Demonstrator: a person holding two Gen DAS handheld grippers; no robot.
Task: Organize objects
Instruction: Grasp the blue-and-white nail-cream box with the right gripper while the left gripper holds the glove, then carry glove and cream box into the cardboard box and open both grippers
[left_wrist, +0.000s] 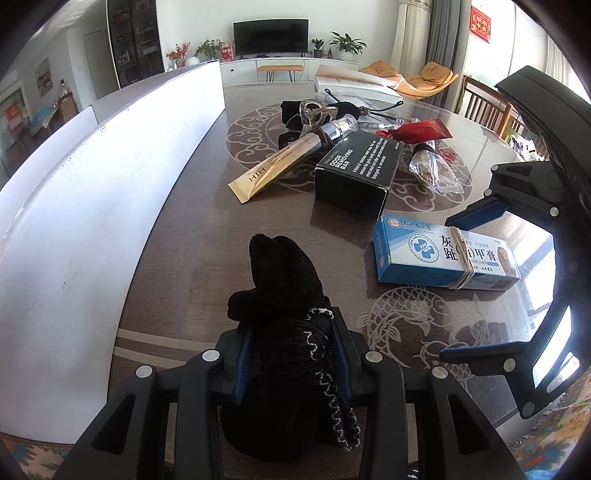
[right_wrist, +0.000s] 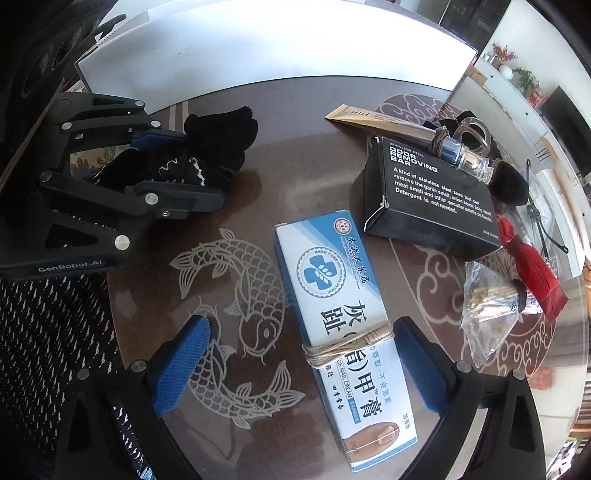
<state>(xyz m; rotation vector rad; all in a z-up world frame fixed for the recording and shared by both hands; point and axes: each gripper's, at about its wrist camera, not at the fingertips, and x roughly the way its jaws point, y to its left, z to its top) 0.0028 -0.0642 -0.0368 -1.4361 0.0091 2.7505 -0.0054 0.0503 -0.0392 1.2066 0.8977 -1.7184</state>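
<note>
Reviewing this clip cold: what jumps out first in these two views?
The left gripper is shut on a bundle of black gloves near the white box wall. The right gripper hangs open over a blue-and-white ointment box tied with twine, one pad beside the twine. Behind lies a clutter around a black box labelled odor removing bar.

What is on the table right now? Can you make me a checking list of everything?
Surface: brown table with fish and cloud patterns.
Job's things: black glove; blue and white box tied with twine; black box; gold tube.
Clutter: red packet, clear bag of sticks.
Grippers: left gripper shut on the black glove; right gripper open, the tied box between its fingers.
Cables: nothing seen.
Surroundings: white carton, television, plants.
</note>
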